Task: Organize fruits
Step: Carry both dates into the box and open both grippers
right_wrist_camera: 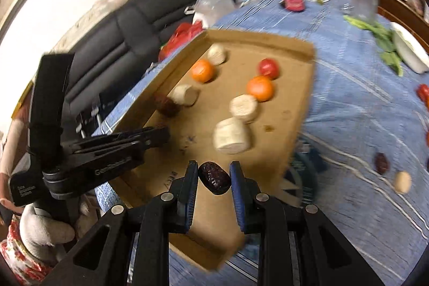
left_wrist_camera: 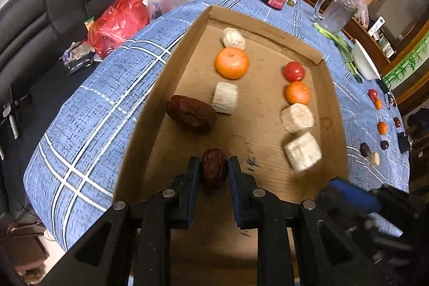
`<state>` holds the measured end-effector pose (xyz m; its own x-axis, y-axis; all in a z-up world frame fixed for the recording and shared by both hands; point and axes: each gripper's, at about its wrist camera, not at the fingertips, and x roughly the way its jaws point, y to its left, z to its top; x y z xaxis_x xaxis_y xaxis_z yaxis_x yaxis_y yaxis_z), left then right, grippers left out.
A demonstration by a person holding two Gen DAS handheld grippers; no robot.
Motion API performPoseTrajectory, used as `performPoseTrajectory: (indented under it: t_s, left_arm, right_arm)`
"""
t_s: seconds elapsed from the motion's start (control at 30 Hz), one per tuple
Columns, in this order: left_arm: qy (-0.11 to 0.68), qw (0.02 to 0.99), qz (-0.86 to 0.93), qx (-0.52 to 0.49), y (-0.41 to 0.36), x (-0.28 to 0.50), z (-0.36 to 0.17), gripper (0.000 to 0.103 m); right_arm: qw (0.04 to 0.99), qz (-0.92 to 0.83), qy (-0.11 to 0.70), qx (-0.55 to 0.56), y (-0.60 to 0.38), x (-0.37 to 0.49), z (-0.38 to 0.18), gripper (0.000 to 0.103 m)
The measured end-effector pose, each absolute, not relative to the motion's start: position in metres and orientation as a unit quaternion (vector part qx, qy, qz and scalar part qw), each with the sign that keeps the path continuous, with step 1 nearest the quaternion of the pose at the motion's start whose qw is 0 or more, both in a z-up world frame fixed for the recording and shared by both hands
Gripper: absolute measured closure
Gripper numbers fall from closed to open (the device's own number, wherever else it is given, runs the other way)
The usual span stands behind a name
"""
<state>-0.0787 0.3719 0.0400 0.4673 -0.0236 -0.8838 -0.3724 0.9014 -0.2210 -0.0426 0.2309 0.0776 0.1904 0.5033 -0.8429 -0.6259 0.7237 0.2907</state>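
Left gripper [left_wrist_camera: 214,165] nearest: fingers closed partway, squeezing dark red date [left_wrist_camera: 213,168], long way pointing forward. Date low over near left part of cardboard tray [left_wrist_camera: 171,63], in line behind other date [left_wrist_camera: 191,113]. Right gripper [right_wrist_camera: 214,173] closed partway on second date [right_wrist_camera: 214,178], lying slantwise, over tray's near edge, below right row.

Left hand-held gripper [left_wrist_camera: 214,170] clamps dried date [left_wrist_camera: 213,168] over cardboard tray [left_wrist_camera: 332,109]; blurred object lower right, possibly other gripper.
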Motion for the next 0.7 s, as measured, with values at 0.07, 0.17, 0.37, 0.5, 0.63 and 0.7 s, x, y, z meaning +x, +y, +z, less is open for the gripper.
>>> performPoseTrajectory:
  t_s: [0.07, 0.17, 0.37, 0.5, 0.63, 0.7]
  left_arm:
    - [0.504, 0.836, 0.101, -0.194, 0.374, -0.077, 0.040, 0.082]
    - [0.503, 0.835, 0.102, -0.200, 0.378, -0.077, 0.041, 0.082]
    - [0.472, 0.847, 0.110, -0.221, 0.392, -0.096, 0.066, 0.082]
    - [0.439, 0.853, 0.143, -0.244, 0.407, -0.122, 0.090, 0.065]
    - [0.411, 0.857, 0.174, -0.256, 0.415, -0.148, 0.109, 0.061]
    - [0.399, 0.859, 0.187, -0.260, 0.413, -0.163, 0.119, 0.060]
  right_arm:
    - [0.765, 0.367, 0.524, -0.072, 0.243, -0.046, 0.070, 0.076]
    - [0.758, 0.366, 0.532, -0.092, 0.256, -0.048, 0.057, 0.076]
    - [0.757, 0.361, 0.530, -0.125, 0.265, -0.052, 0.049, 0.075]
    - [0.754, 0.366, 0.532, -0.121, 0.267, -0.052, 0.052, 0.076]
    - [0.765, 0.376, 0.509, -0.123, 0.263, -0.063, 0.070, 0.072]
    - [0.770, 0.380, 0.498, -0.120, 0.258, -0.070, 0.078, 0.066]
